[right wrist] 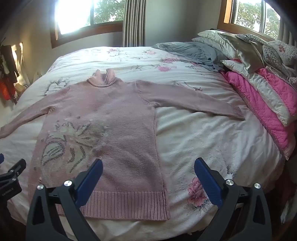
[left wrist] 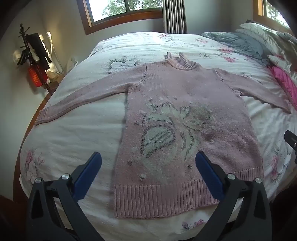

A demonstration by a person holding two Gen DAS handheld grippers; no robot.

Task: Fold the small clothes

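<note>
A pink knit sweater (left wrist: 185, 103) with a white and grey flower pattern lies flat, front up, on the bed, both sleeves spread out and its ribbed hem nearest me. My left gripper (left wrist: 148, 160) hovers open above the hem's left half, with nothing between its blue fingers. The sweater (right wrist: 115, 129) appears left of centre in the right wrist view. There my right gripper (right wrist: 148, 163) stands open over the hem's right corner and holds nothing. The left gripper's black body (right wrist: 11, 178) shows at that view's left edge.
The bed carries a white floral quilt (left wrist: 78, 133). A grey blanket (right wrist: 193, 53), pillows (right wrist: 232, 42) and a pink quilted cover (right wrist: 259, 103) are piled at the right. A nightstand with a red object (left wrist: 35, 77) stands on the left. Windows (left wrist: 118, 9) line the far wall.
</note>
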